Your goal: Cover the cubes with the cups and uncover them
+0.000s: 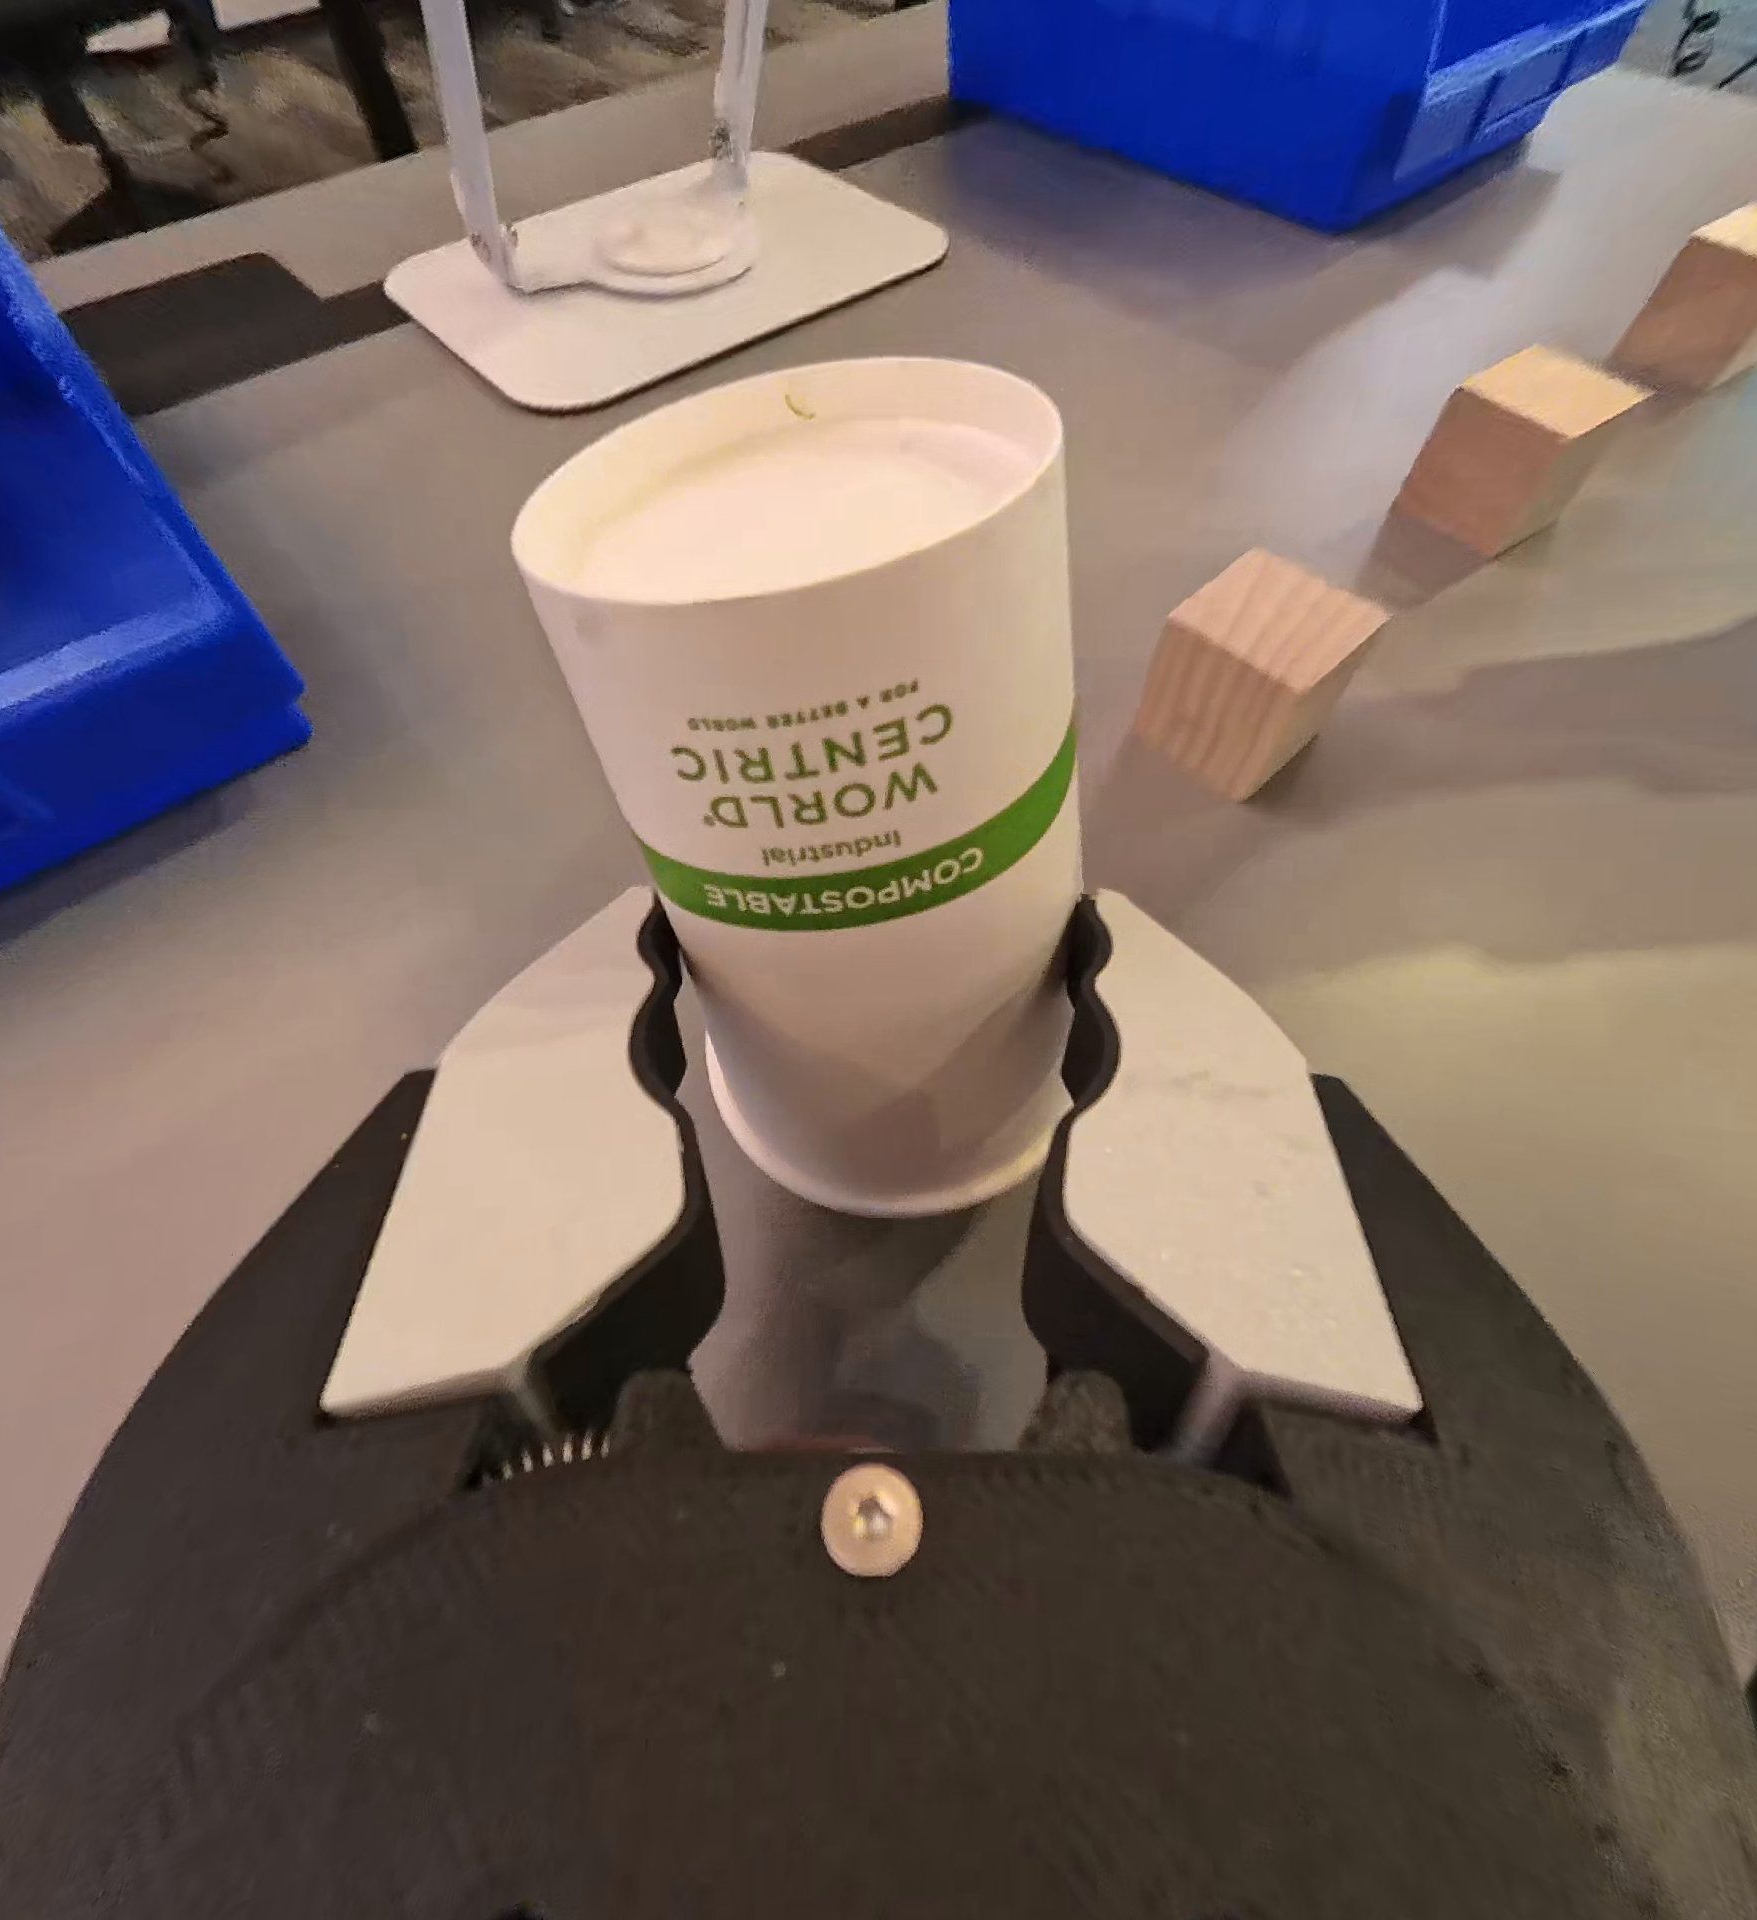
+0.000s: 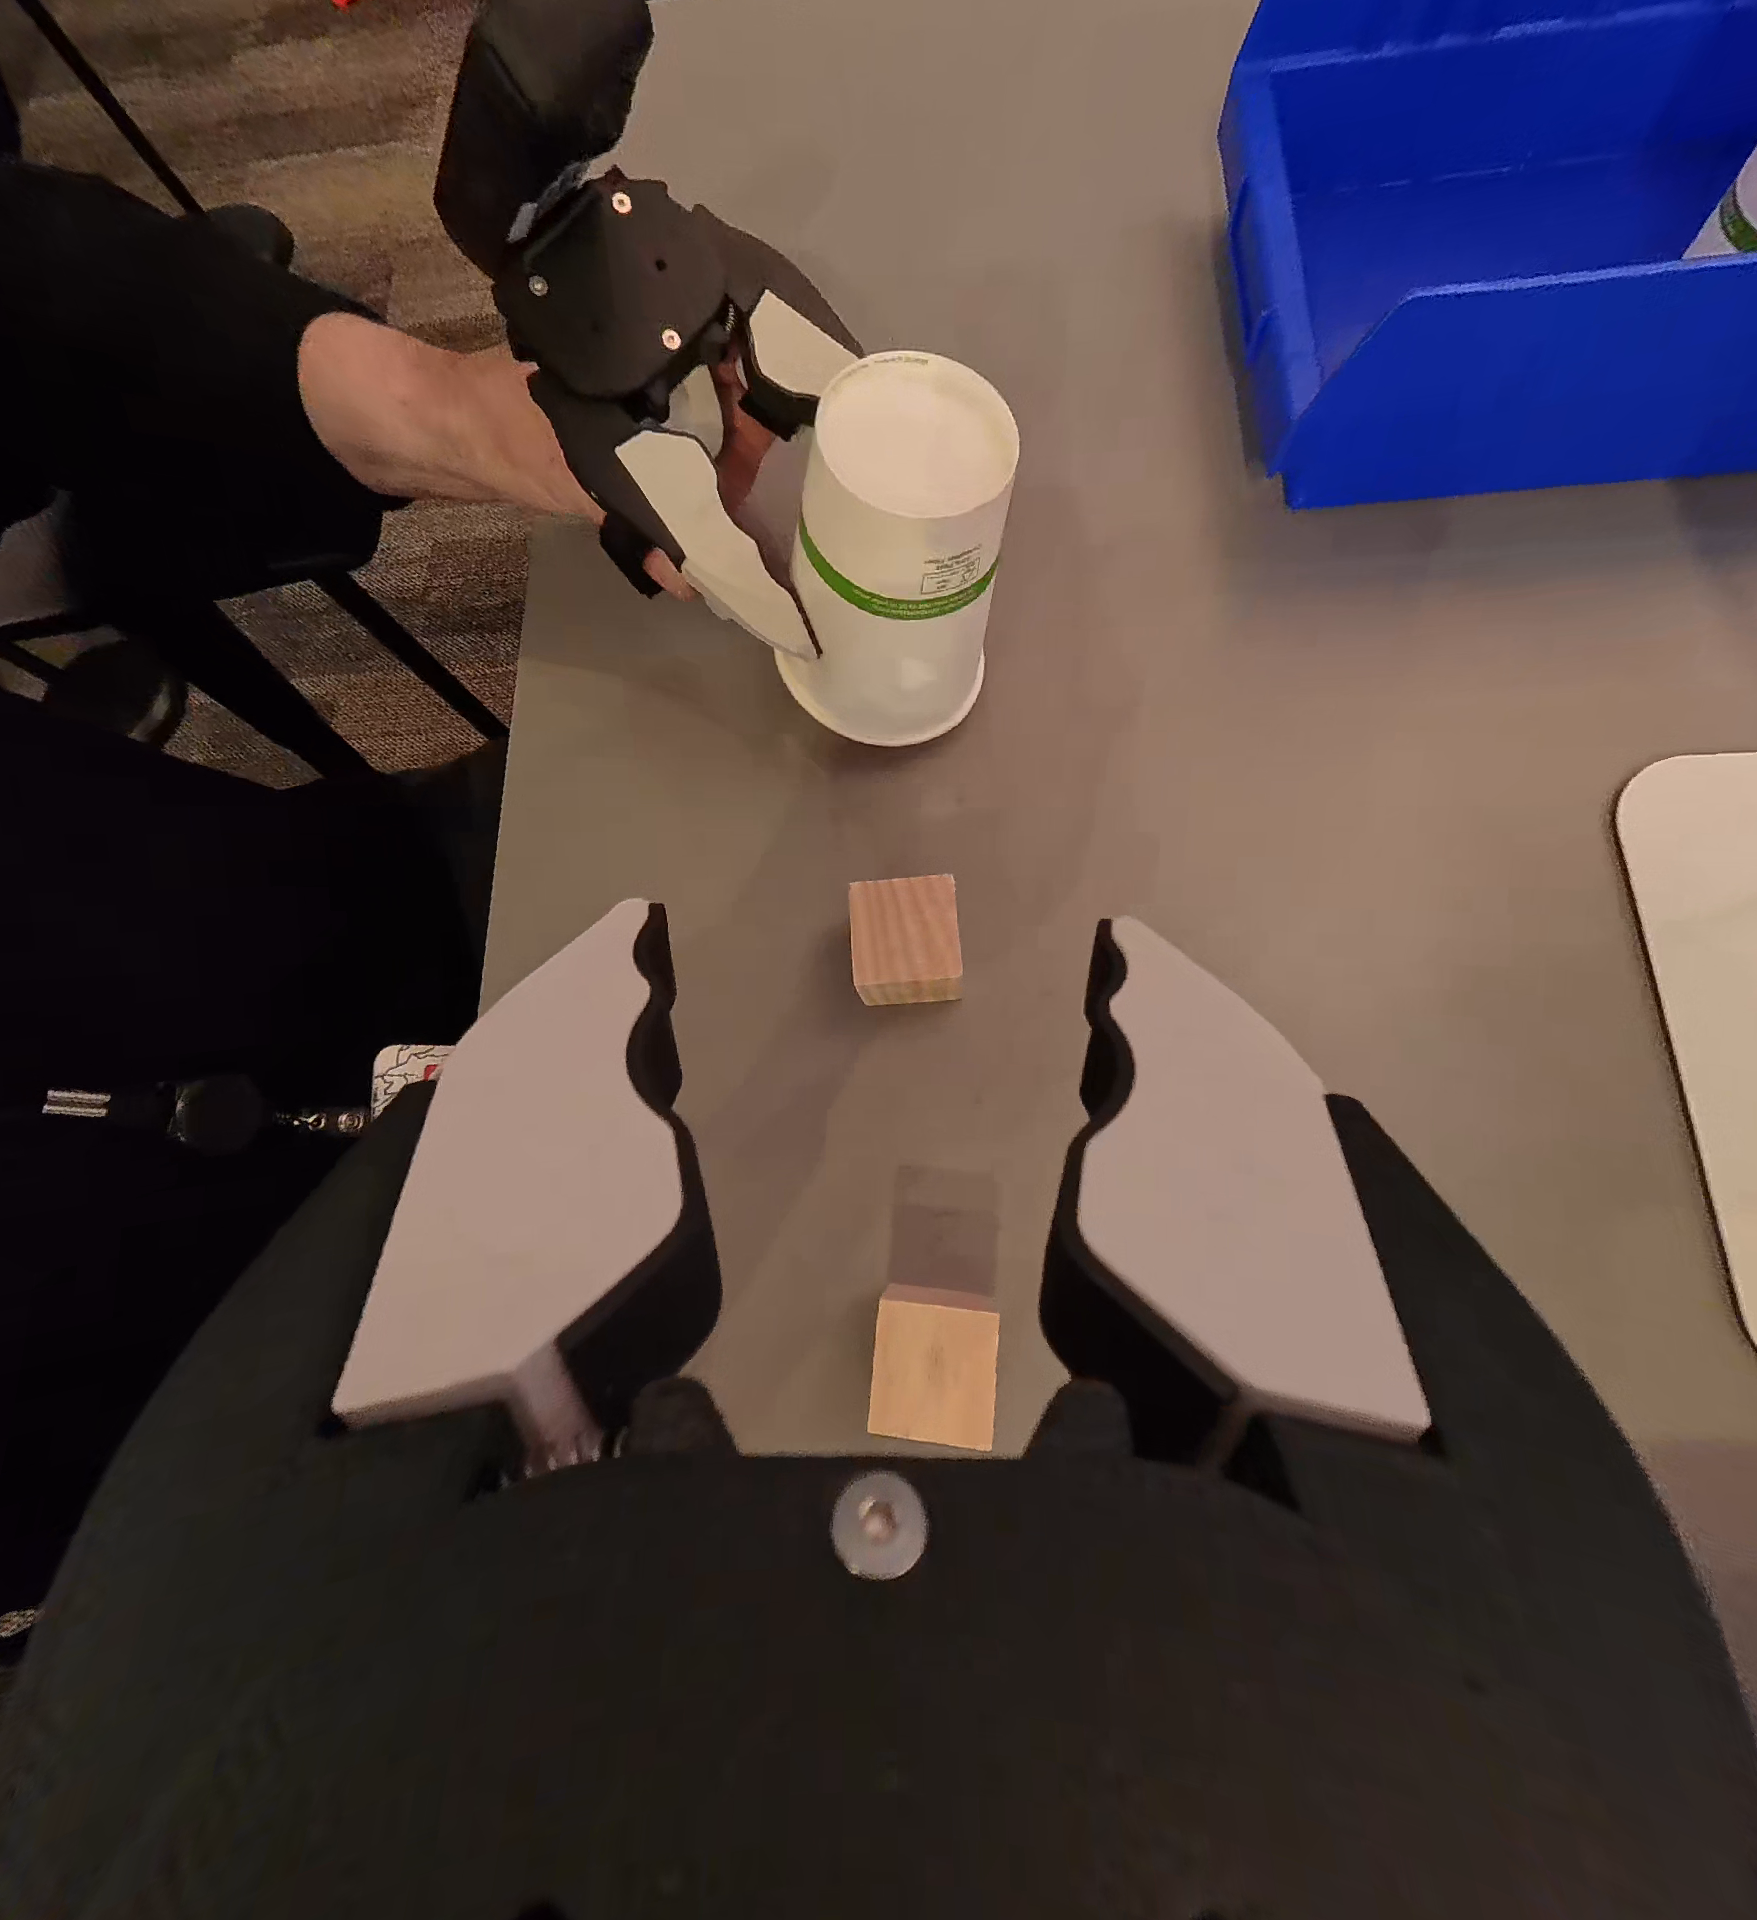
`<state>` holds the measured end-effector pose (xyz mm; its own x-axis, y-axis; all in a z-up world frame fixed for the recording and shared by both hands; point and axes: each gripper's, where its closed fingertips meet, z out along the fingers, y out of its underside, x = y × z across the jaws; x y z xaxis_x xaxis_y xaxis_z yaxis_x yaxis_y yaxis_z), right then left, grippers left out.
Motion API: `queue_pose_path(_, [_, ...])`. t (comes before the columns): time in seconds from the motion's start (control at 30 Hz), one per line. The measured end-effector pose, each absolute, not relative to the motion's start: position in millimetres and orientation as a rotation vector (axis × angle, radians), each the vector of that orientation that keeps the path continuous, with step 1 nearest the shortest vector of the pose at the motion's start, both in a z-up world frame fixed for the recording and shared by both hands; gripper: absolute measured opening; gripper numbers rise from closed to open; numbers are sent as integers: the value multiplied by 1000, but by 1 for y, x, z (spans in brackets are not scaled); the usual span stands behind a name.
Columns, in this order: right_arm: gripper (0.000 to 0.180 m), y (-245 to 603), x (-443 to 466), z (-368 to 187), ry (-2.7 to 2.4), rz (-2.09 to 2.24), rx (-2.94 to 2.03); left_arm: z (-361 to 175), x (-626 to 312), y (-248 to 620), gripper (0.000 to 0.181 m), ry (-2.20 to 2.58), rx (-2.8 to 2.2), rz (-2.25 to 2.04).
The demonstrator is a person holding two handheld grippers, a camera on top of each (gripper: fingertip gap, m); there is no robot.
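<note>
The left gripper is clamping an upside-down white paper cup with a green band, its fingers pinching the wall just above the rolled rim, and that rim is hovering tilted just over the grey tabletop. From the right wrist view it is hard to tell whether one edge is touching down. Whether a cube is sitting beneath it, I cannot tell.

Here is the danger: paper walls are giving under that squeeze, judging by the creased shadows low on the cup, so a harder pinch could be crushing it out of round. The cup is also leaning, and a lean like that could be catching a cube's corner and shoving it instead of swallowing it.

Three pale wooden cubes are lining up to the cup's right: the nearest cube, the middle cube and the far cube, all uncovered and clear of the left fingers.

The right gripper is spreading wide and gripping nothing, hovering over the row with one cube lying between its fingertips and another further back between the fingers.

A blue plastic bin is waiting behind, well apart.
</note>
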<state>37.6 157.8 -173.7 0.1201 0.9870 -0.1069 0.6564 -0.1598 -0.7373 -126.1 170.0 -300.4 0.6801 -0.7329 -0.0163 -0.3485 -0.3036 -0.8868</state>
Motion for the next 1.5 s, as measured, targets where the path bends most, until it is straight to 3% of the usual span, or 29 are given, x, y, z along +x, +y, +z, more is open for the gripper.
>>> queue_pose_path(0.03, [77, 158, 38, -174, -1585, 824, -1878, -302, -127, 170, 74, 858, -1915, -452])
queue_pose_path(0.5, [75, 152, 53, -176, -1544, 846, -1855, -309, -134, 151, 92, 915, -1966, -468])
queue_pose_path(0.67, [70, 140, 64, -190, -1536, 836, -1844, -265, -173, 158, 92, 917, -1886, -377])
queue_pose_path(0.83, [54, 127, 61, -209, -1501, 891, -1798, -208, -215, 188, 77, 895, -1800, -211])
queue_pose_path(1.07, [46, 109, 39, -231, -1520, 918, -1754, -160, -214, 265, 57, 1024, -1696, -12])
queue_pose_path(1.23, [39, 85, 18, -237, -1563, 965, -1658, -156, -211, 334, 30, 1133, -1623, 220])
queue_pose_path(1.5, [26, 29, -18, -250, -1692, 1193, -1428, -177, -222, 431, 23, 1225, -1587, 481])
